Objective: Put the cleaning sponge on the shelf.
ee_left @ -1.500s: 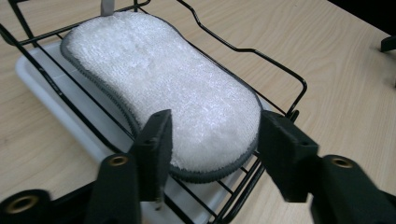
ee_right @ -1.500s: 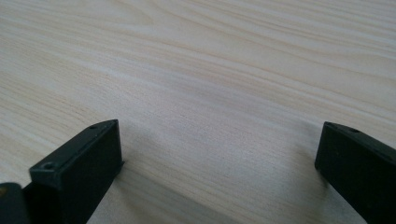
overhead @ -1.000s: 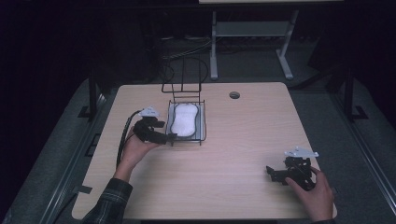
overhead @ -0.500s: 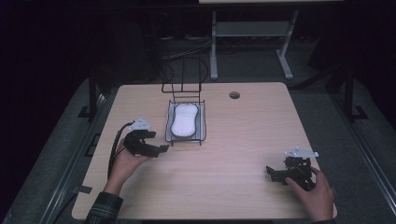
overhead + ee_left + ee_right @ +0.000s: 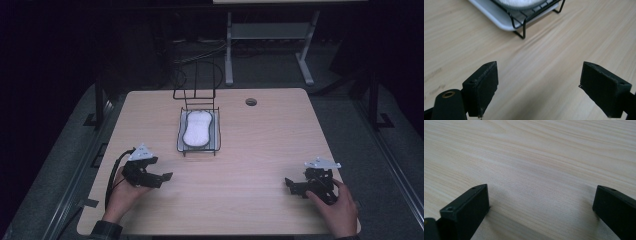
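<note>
Wide-spread left claw (image 5: 537, 90) over bare wooden table (image 5: 554, 57), black wire rack (image 5: 529, 15) corner beyond

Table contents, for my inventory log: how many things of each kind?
Handheld tongs: 2, left, right
Wire rack: 1
White tray: 1
White sponge-like pad: 1
Total: 5
</note>
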{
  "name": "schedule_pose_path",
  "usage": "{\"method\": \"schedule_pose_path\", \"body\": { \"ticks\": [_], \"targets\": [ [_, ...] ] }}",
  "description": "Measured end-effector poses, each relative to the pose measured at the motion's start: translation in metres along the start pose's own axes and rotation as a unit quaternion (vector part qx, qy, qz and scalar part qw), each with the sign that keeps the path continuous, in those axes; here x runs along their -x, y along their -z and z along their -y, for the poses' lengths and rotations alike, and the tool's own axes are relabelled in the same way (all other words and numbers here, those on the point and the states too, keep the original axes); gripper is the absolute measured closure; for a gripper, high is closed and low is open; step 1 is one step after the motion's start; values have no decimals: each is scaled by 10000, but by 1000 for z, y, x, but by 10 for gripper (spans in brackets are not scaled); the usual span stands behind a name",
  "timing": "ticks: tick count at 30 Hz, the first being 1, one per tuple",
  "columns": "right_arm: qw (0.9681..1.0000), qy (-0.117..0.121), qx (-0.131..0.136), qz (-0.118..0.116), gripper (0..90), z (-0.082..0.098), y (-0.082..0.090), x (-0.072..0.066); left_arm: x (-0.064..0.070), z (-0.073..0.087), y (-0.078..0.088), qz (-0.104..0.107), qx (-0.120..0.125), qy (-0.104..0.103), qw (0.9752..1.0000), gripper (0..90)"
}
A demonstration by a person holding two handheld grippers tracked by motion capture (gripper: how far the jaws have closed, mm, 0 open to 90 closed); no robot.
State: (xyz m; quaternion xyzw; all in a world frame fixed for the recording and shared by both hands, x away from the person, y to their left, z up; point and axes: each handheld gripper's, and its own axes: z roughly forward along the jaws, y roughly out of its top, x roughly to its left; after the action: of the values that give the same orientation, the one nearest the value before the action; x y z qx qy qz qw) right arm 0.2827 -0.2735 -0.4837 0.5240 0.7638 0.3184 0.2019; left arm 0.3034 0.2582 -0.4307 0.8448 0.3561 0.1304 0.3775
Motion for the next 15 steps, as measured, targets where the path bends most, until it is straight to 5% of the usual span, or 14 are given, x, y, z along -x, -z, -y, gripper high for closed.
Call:
{"method": "schedule_pose_path", "body": {
  "ticks": [15],
  "targets": [
    [10000, -10, -3, 2, 2, 0, 0, 0, 11, 45, 11, -267, -336, 101, 9990, 140]
  ]
}}
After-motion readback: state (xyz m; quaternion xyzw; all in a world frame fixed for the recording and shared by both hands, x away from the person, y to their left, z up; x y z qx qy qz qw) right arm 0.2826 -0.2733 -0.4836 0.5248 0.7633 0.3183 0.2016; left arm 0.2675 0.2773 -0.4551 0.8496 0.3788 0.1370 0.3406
